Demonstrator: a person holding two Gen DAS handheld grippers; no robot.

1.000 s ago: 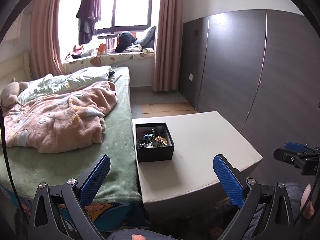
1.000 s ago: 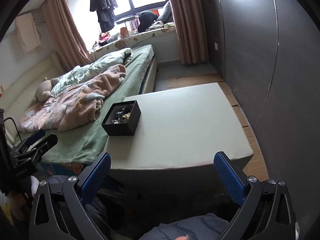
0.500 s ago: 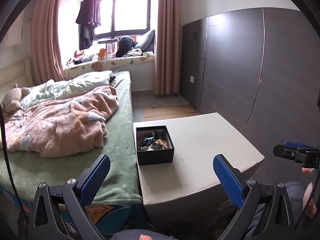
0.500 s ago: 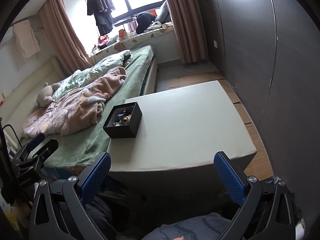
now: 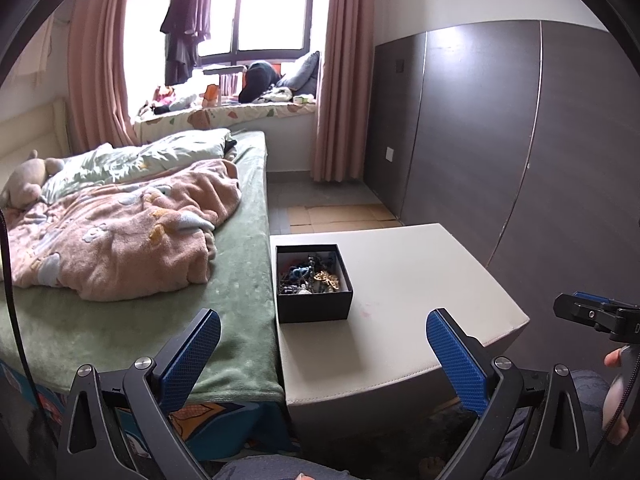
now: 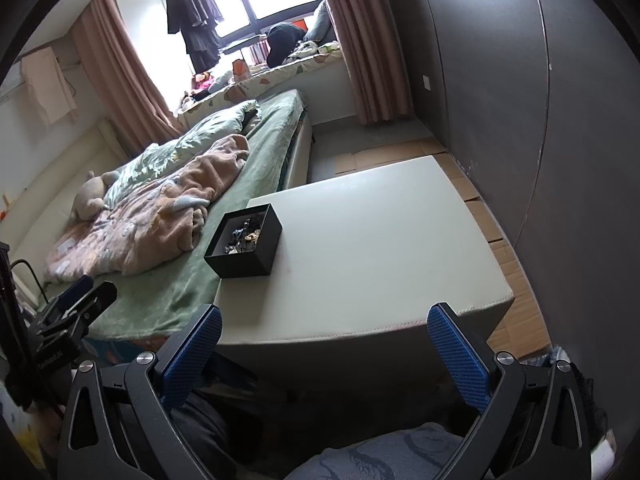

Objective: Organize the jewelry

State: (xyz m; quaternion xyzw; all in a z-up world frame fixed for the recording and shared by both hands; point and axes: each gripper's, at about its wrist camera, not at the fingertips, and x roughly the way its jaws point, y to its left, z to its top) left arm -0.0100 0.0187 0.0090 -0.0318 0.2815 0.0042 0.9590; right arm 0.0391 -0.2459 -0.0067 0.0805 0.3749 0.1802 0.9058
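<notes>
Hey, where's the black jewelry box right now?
The black jewelry box sits open on the white table, at its left edge next to the bed, ahead of both open grippers.

We are seeing a small black box [image 5: 314, 304], square, lid off, sitting upright on the left part of the pale tabletop [image 5: 400, 300], close to the edge that is running along the bed. It is standing with its open top facing up, inside lining looking light. A tangled pile of jewelry [image 5: 308, 276] is lying in it: dark beads and chains, something blue, a gold filigree piece toward the right side. Single pieces are too small to tell apart. In the right wrist view the box [image 6: 250, 258] is sitting at the table's left edge.
</notes>
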